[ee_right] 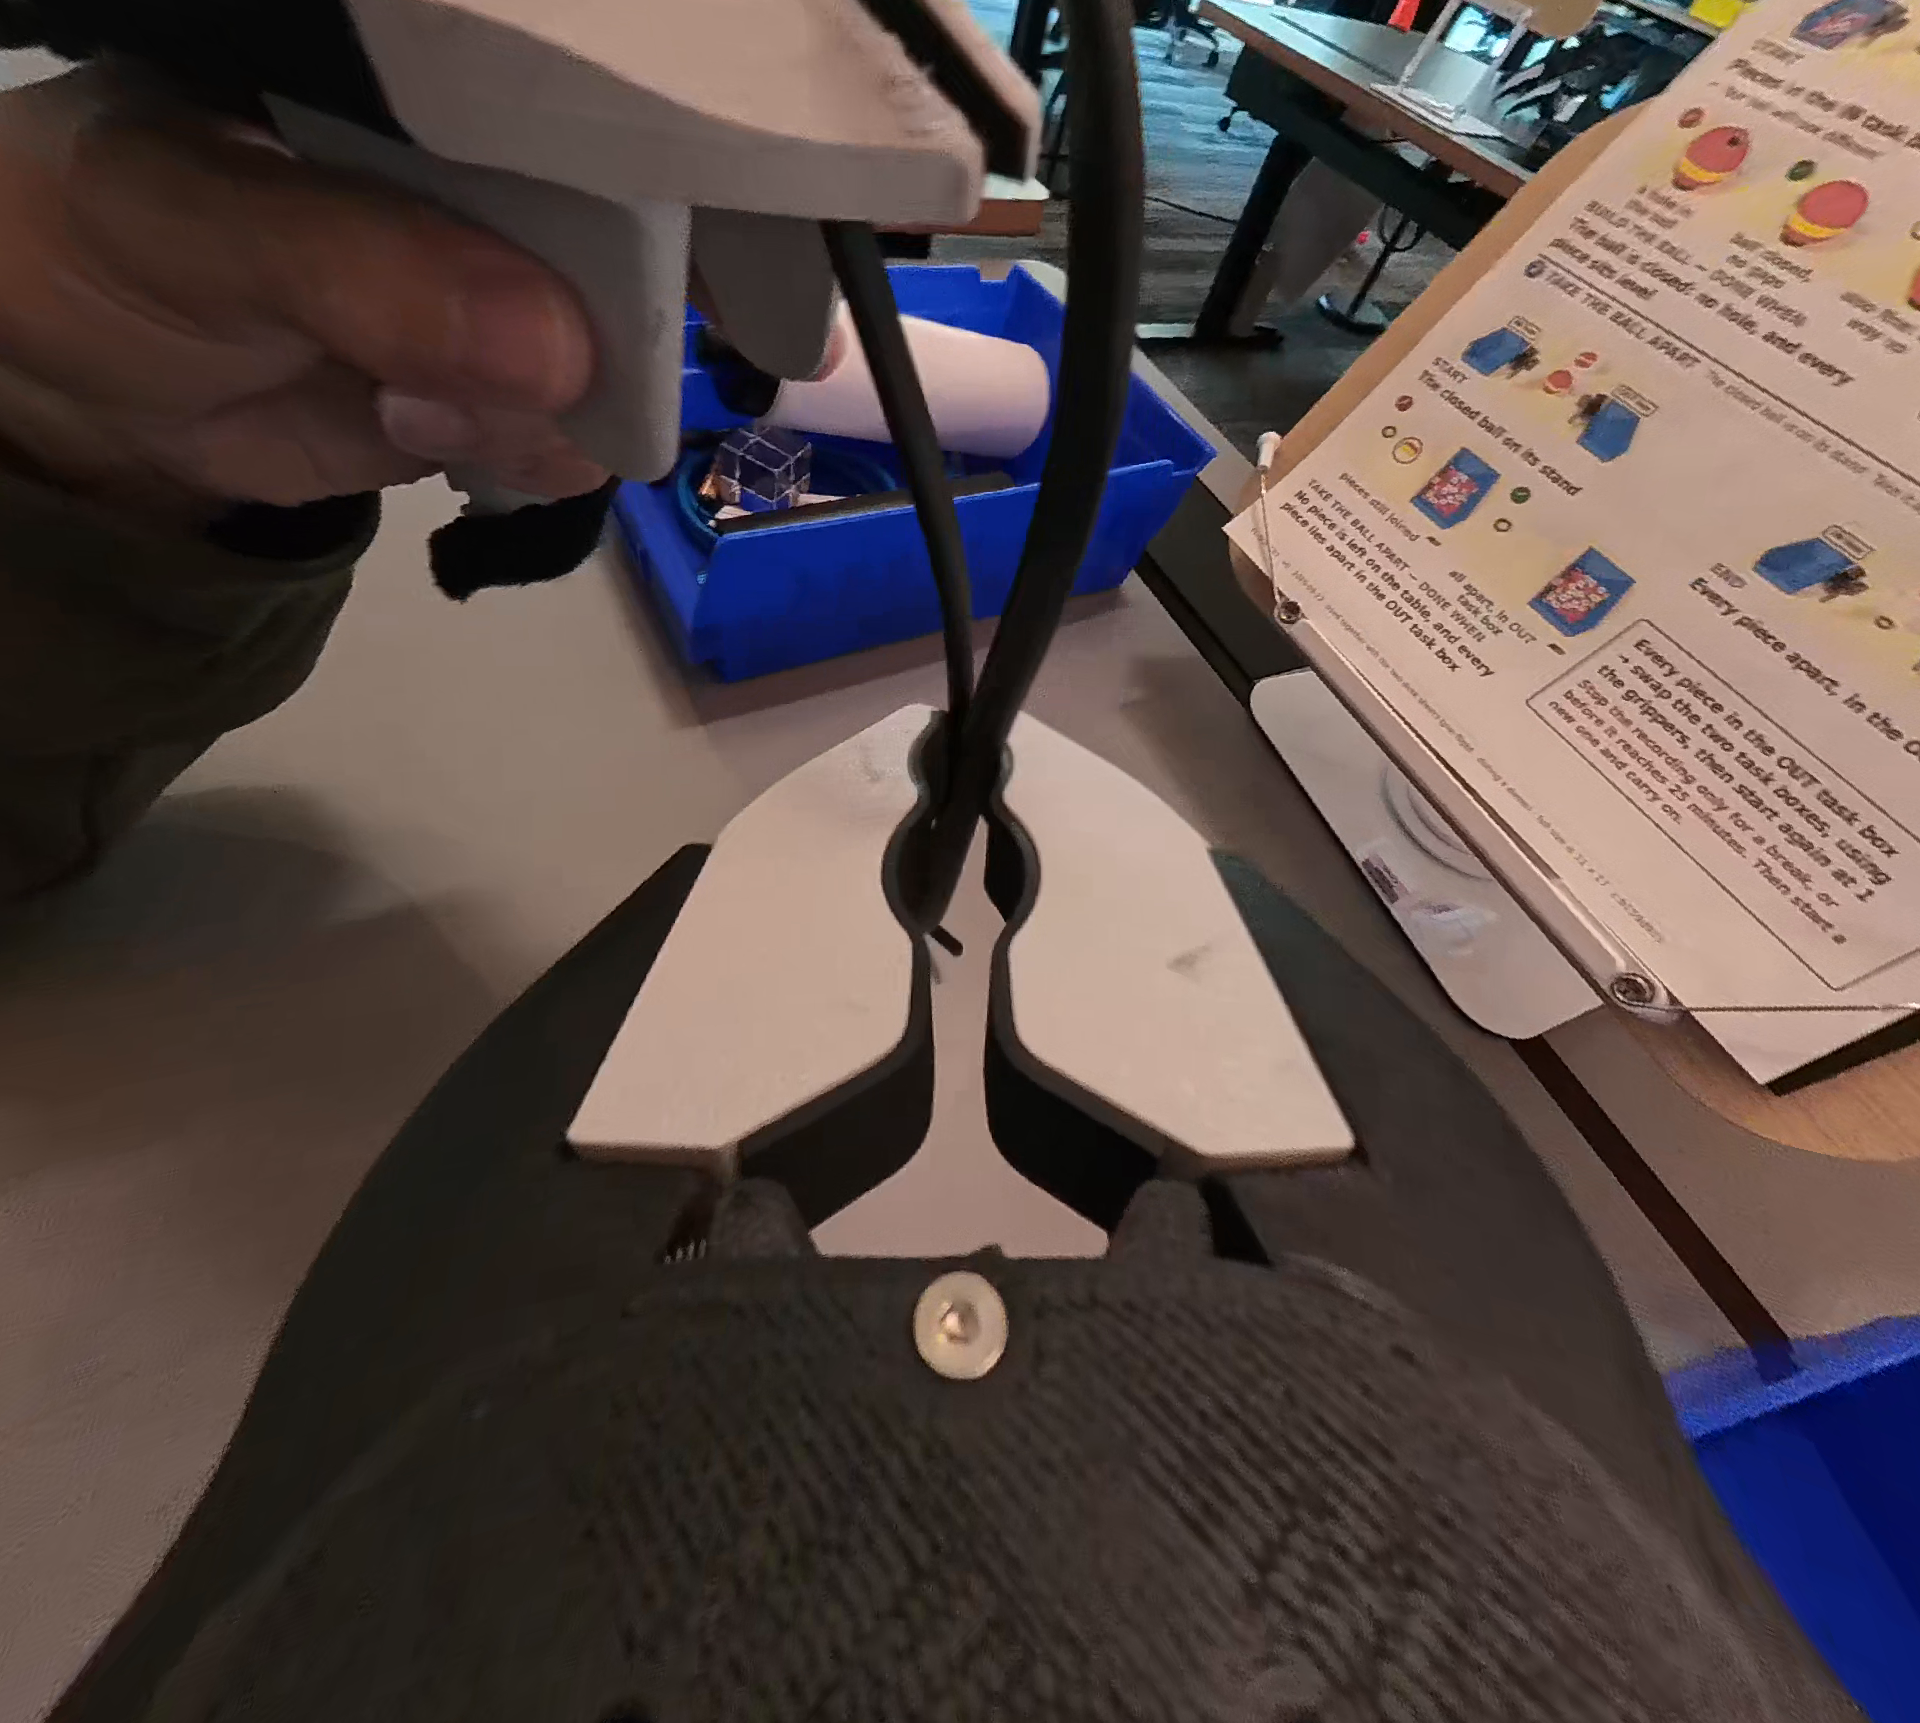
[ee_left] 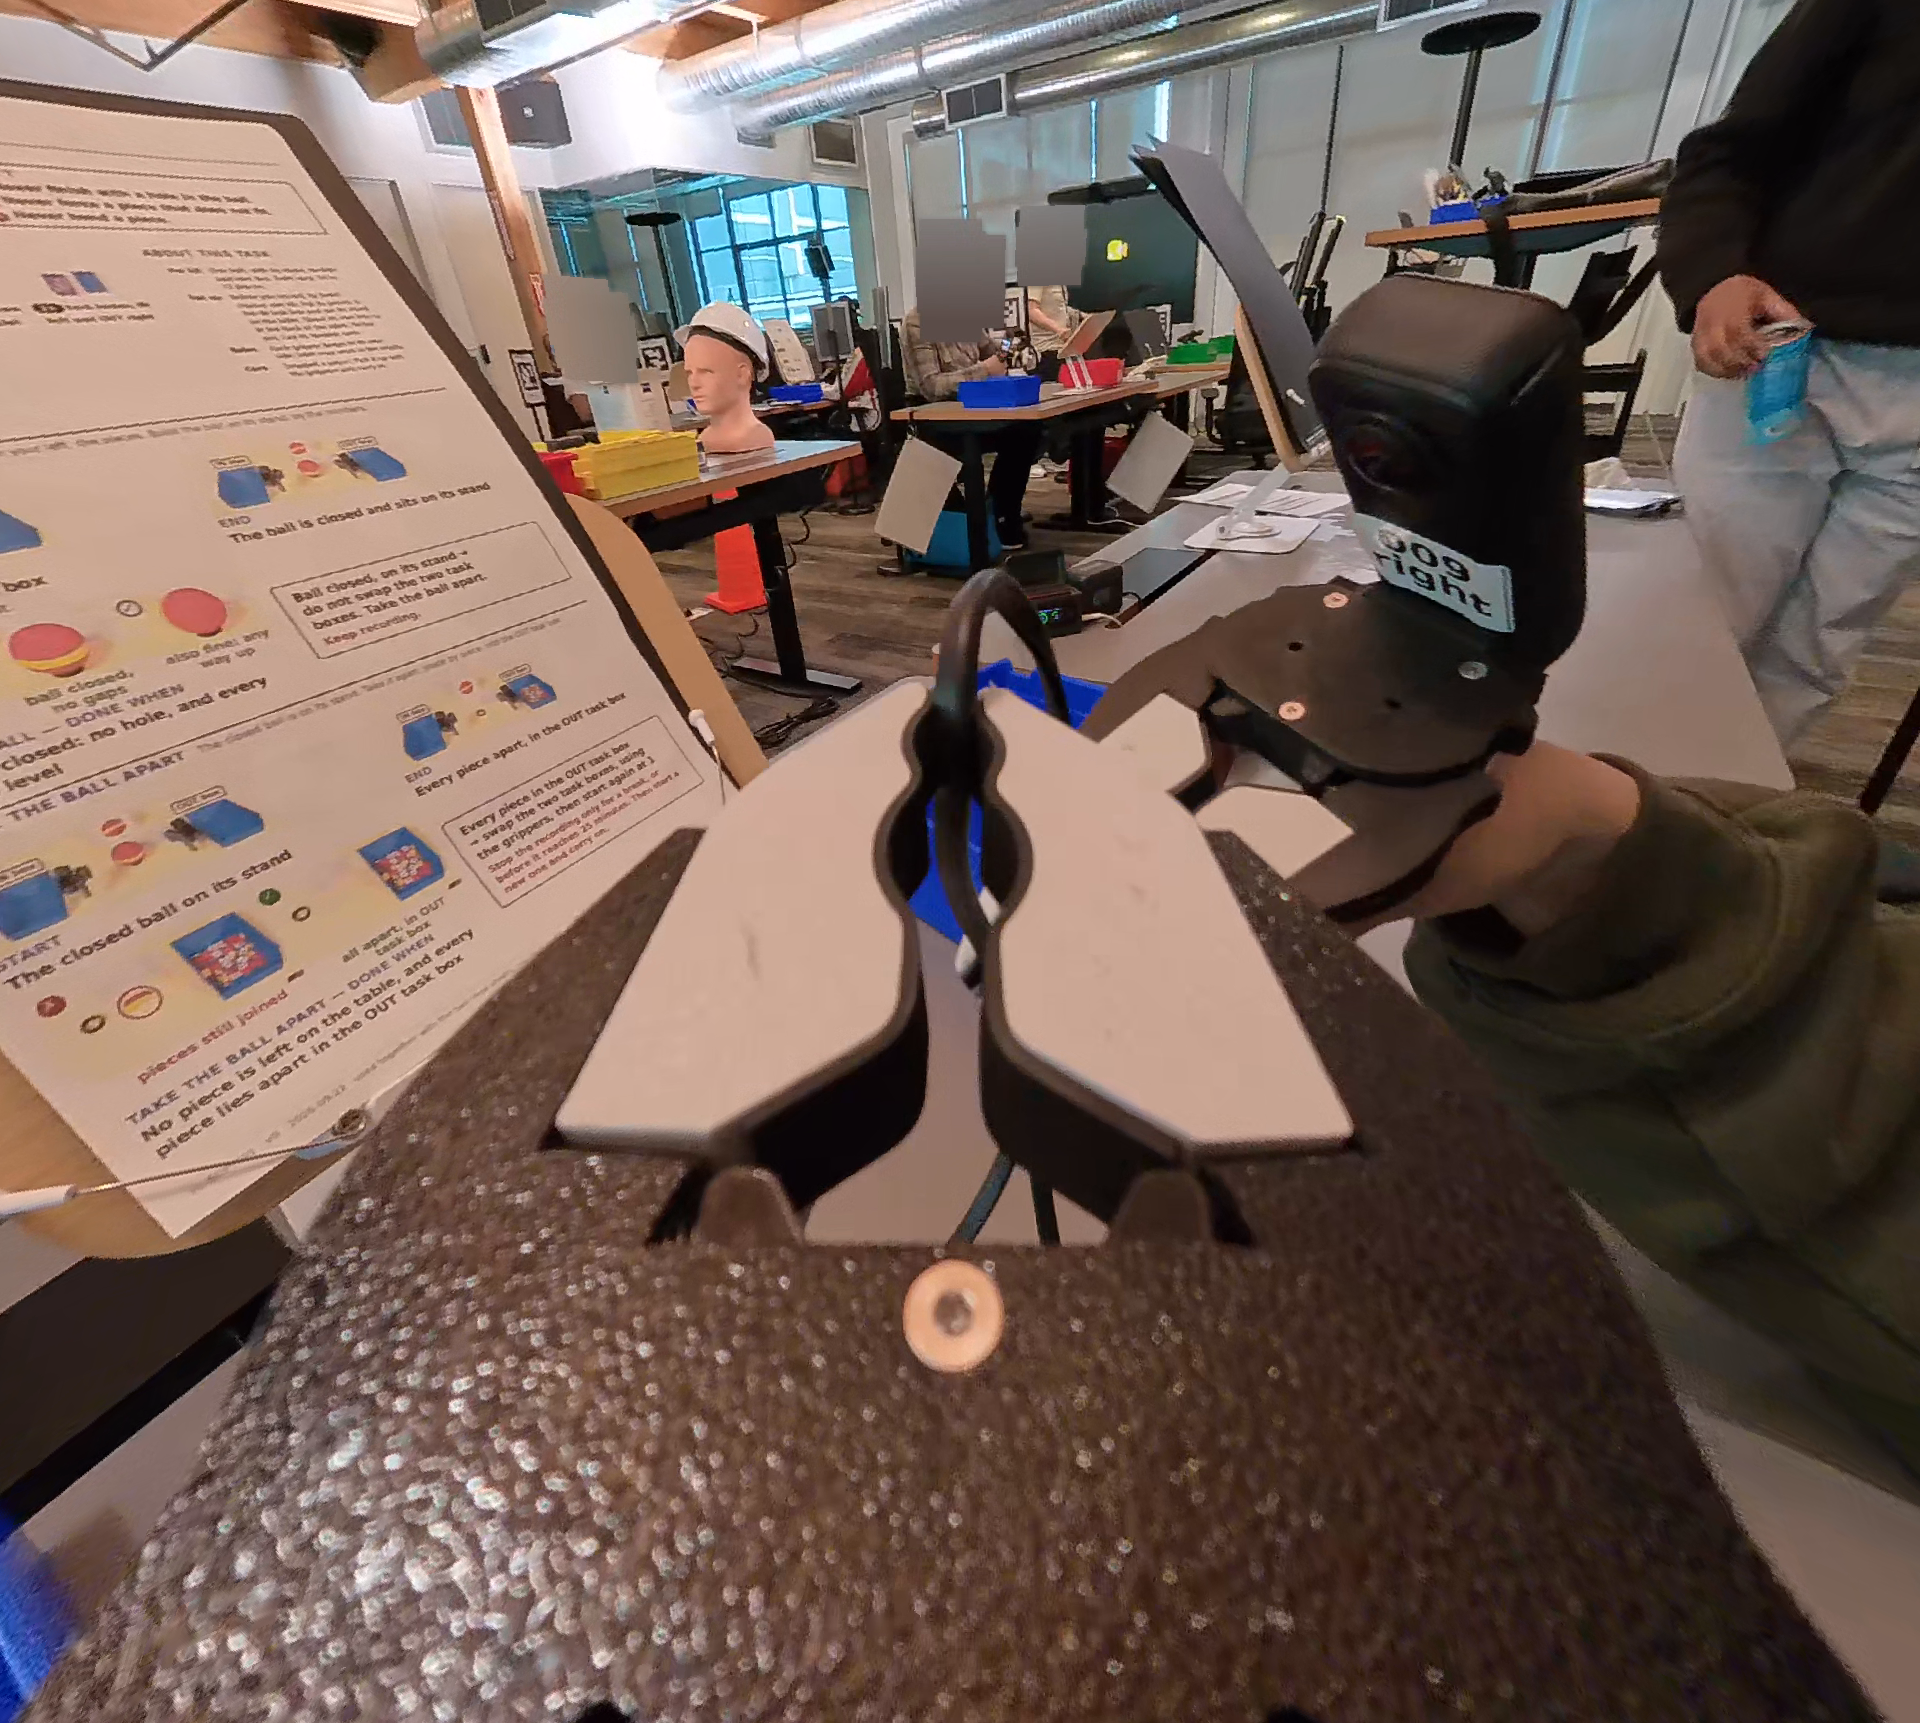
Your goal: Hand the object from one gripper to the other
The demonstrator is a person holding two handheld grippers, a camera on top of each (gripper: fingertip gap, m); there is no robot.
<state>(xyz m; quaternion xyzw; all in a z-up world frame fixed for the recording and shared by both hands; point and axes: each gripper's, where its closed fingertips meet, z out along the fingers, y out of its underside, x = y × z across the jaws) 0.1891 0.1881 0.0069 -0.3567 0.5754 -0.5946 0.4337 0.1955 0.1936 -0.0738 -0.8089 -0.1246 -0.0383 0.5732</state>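
A black cable [ee_left: 1003,613] is bent into a loop. My left gripper [ee_left: 961,738] is shut on it, with the loop's arch poking out above the fingertips. In the right wrist view the cable [ee_right: 1081,323] runs down from the left gripper [ee_right: 977,156] at the upper left, and its two strands cross between the fingertips of my right gripper [ee_right: 961,774], which is shut on them. The right gripper's finger [ee_left: 1153,743] shows just right of the left gripper's tips, so both grippers hold the cable at once above the grey table [ee_right: 416,842].
A blue bin [ee_right: 883,593] with a white roll and small items sits on the table behind the cable. An instruction sheet on a tilted board [ee_right: 1610,530] stands close by; it also shows in the left wrist view [ee_left: 260,634]. Another blue bin [ee_right: 1818,1486] is at the lower right. A person [ee_left: 1818,343] stands at the right. There is about 8 centimetres between the tips of the two grippers.
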